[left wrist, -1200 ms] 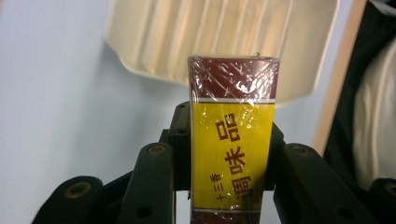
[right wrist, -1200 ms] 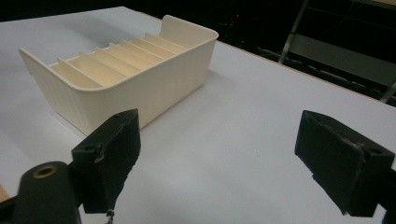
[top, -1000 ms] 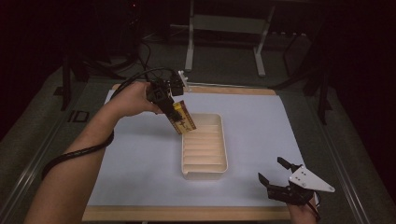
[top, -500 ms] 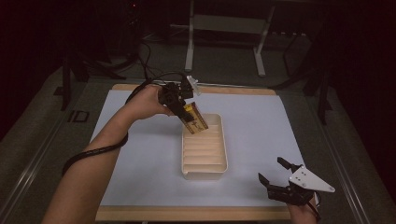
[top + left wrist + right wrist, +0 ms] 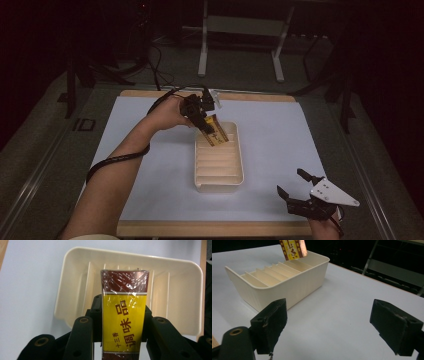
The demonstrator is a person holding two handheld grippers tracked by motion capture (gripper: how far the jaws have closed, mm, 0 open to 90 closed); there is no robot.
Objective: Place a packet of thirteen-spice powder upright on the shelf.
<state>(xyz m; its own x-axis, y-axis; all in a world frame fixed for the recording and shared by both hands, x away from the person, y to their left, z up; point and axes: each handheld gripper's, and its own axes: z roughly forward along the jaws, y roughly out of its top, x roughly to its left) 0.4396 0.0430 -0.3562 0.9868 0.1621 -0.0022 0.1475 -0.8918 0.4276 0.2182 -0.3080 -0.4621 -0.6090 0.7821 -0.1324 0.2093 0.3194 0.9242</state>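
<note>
Left claw (image 5: 212,131): clenched on a seasoning packet, one black jaw pressed to each long side; it is held over the far end of the divided tray.
Seasoning packet (image 5: 123,312): flat and cellophane-wrapped, yellow with a dark red band at its free end and red printed characters; in the high view it tilts down toward the tray's far compartments. Whether its tip touches the tray cannot be told.
Divided tray (image 5: 239,170): cream plastic, rectangular with rounded corners, crossed by thin ribs into narrow slots; it sits near the middle of the white sheet, long side running away from the person.
Right claw (image 5: 300,191): released, jaws spread wide with nothing between them, low over the sheet near the right front corner, well apart from the tray; a grey three-cornered plate sits on top.
Worktop (image 5: 150,231): wooden board covered by a white sheet (image 5: 280,130).
Left forearm (image 5: 125,160): reaches in from the bottom left, a black cable trailing alongside it.
</note>
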